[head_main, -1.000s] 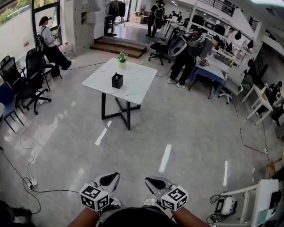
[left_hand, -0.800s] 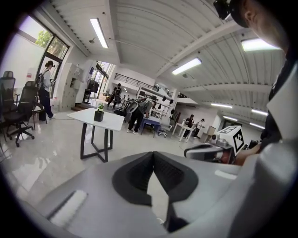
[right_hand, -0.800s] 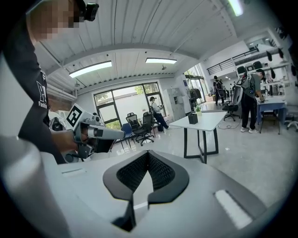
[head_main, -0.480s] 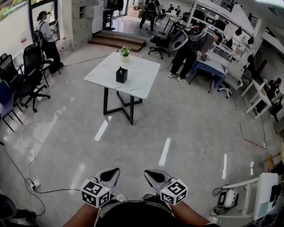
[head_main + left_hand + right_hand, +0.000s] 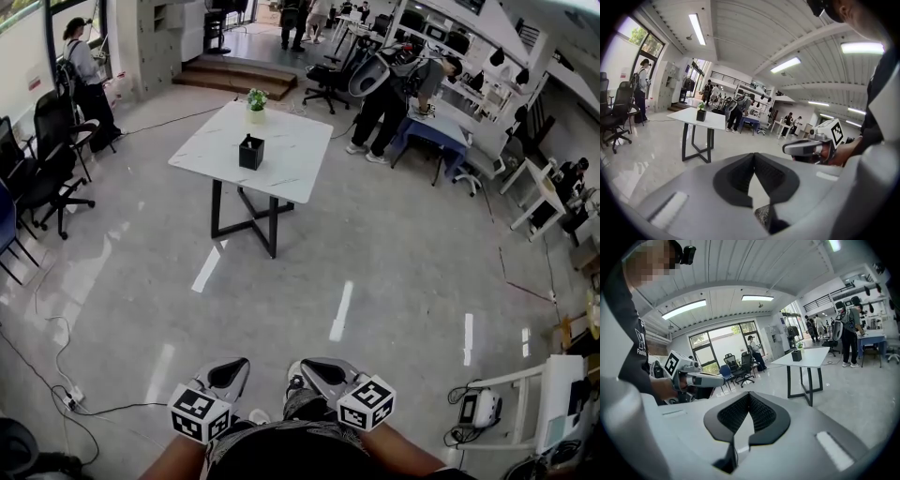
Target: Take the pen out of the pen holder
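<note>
A black pen holder (image 5: 250, 152) stands on a white marble-top table (image 5: 286, 169) far ahead across the floor. The pen in it is too small to make out. The holder also shows in the left gripper view (image 5: 701, 115) and the right gripper view (image 5: 797, 355). Both grippers are held close to the body, far from the table. My left gripper (image 5: 232, 373) is shut with nothing in it, its jaws meeting at the tips (image 5: 753, 155). My right gripper (image 5: 315, 371) is likewise shut and empty (image 5: 749, 396).
A small potted plant (image 5: 256, 101) sits at the table's far edge. Black office chairs (image 5: 45, 164) stand at the left, and cables (image 5: 66, 398) trail on the floor there. People stand at desks (image 5: 427, 122) behind the table. White equipment (image 5: 544, 412) is at the right.
The view has moved forward across the floor, so the table appears slightly nearer. Both grippers keep the same shut pose by the body.
</note>
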